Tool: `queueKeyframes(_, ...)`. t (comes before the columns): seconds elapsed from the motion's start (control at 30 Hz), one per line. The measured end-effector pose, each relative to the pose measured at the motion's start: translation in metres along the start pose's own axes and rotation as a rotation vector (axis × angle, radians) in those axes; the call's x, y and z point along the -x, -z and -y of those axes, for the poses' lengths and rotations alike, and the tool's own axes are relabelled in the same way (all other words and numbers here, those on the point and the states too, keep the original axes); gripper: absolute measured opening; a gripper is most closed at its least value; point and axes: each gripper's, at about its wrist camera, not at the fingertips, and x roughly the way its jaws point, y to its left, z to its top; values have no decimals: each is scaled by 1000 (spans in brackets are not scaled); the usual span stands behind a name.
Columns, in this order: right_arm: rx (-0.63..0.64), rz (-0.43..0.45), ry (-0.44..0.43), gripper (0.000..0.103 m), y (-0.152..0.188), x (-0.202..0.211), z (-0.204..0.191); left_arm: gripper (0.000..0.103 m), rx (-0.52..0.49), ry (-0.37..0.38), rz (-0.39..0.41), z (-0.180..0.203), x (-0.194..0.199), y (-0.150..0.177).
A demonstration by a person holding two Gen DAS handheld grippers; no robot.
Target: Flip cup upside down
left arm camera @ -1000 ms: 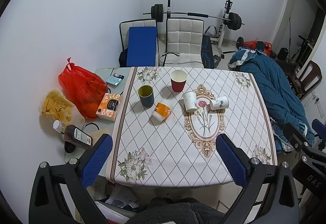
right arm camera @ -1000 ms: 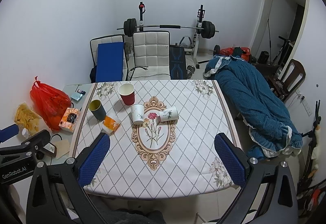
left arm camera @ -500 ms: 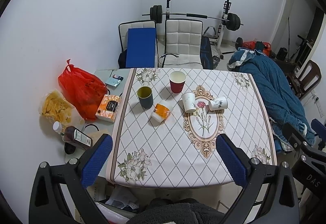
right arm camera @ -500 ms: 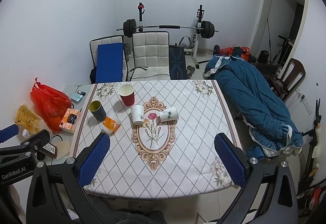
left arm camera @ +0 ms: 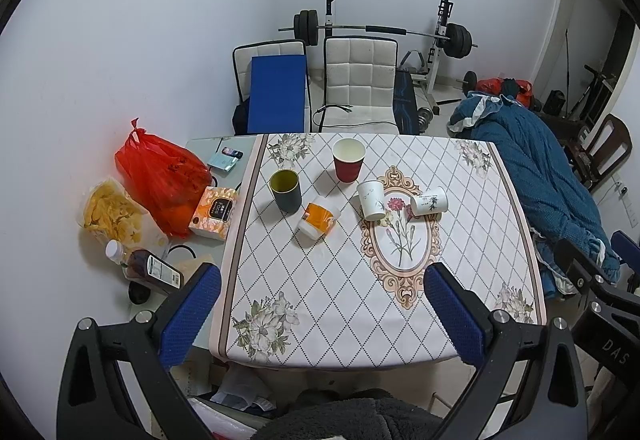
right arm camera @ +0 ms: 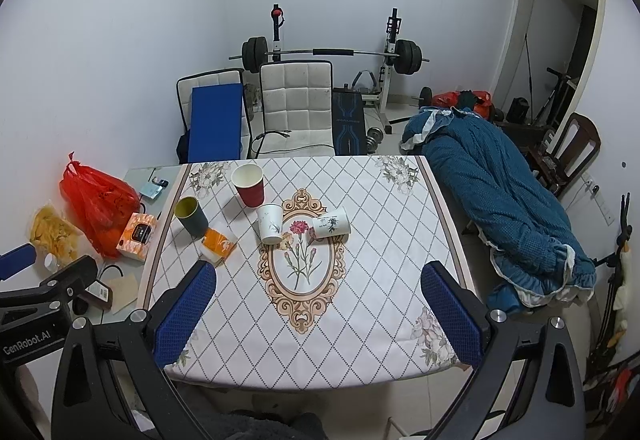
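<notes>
Several cups stand on a table with a white diamond-pattern cloth (left arm camera: 320,280). A red paper cup (left arm camera: 348,160) (right arm camera: 249,185) and a dark green cup (left arm camera: 285,191) (right arm camera: 191,217) stand upright. A white printed cup (left arm camera: 371,200) (right arm camera: 270,223) stands upright; another white cup (left arm camera: 429,201) (right arm camera: 331,227) lies on its side. An orange-and-white cup (left arm camera: 317,221) (right arm camera: 217,245) lies on its side. My left gripper (left arm camera: 320,304) and right gripper (right arm camera: 320,300) are open, empty, and held high above the table's near edge.
A red plastic bag (left arm camera: 160,176), an orange box (left arm camera: 214,212), a bag of chips (left arm camera: 108,212) and a bottle (left arm camera: 148,268) sit left of the cloth. Two chairs (left arm camera: 360,88) and a barbell rack (left arm camera: 380,32) stand behind. A blue quilt (left arm camera: 540,180) lies at the right.
Both views have shifted very slightly; the table looks a touch farther in the left wrist view. The cups have not moved and both grippers stay open.
</notes>
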Motion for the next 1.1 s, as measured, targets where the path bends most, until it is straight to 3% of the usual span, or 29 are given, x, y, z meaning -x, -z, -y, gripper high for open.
queueKeyframes(1.1, -14, 4, -14, 103, -2, -3, 5, 103, -5, -4, -1, 18, -2, -6)
